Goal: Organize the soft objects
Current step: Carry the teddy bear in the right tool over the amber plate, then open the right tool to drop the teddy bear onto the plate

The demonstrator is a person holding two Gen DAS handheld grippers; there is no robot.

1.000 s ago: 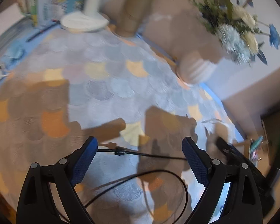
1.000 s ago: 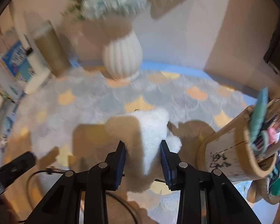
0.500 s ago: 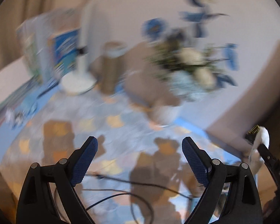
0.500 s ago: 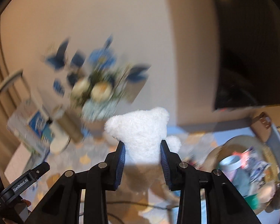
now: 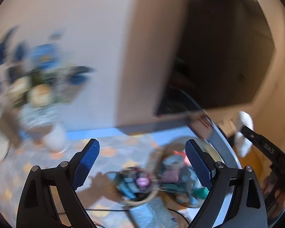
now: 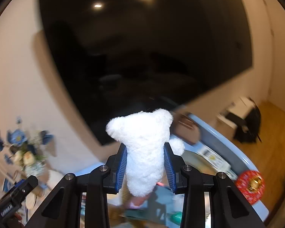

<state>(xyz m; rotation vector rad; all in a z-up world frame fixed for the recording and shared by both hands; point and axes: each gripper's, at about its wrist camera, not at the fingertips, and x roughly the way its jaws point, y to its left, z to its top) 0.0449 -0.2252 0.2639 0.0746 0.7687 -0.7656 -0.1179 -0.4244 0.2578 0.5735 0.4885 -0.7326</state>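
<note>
White plush bear (image 6: pixel 145 150): fluffy pile, body visibly pinched narrow between the pads, so judged very light, fully compliant, not fragile. Pile is probably slippery against ribbed rubber only if the squeeze is slack; the present hold across the torso, below the head, looks like the sensible place, since ears and limbs would stretch and let it swing.

Right gripper (image 6: pixel 145 169): jaws drawn in to a narrow gap, blue pads pressing both flanks of the bear. Head and ears stick out at 12 o'clock, one paw bulges past the pad at 3 o'clock. Bear is airborne, clear of the surface (image 6: pixel 224 142), in front of a dark screen (image 6: pixel 142 47).

Left gripper (image 5: pixel 142 163): jaws spread wide, nothing between the pads, touching nothing. Beyond them, blurred, a woven basket (image 5: pixel 142 199) of mixed colourful items at 5 to 6 o'clock; contents not identifiable. Flower vase (image 5: pixel 53 138) at 9 o'clock, blurred.

In the left wrist view the bear shows as a white patch at 3 o'clock, held off past the surface edge.

Judgement: a release above the basket would need little care; the toy should drop softly.
</note>
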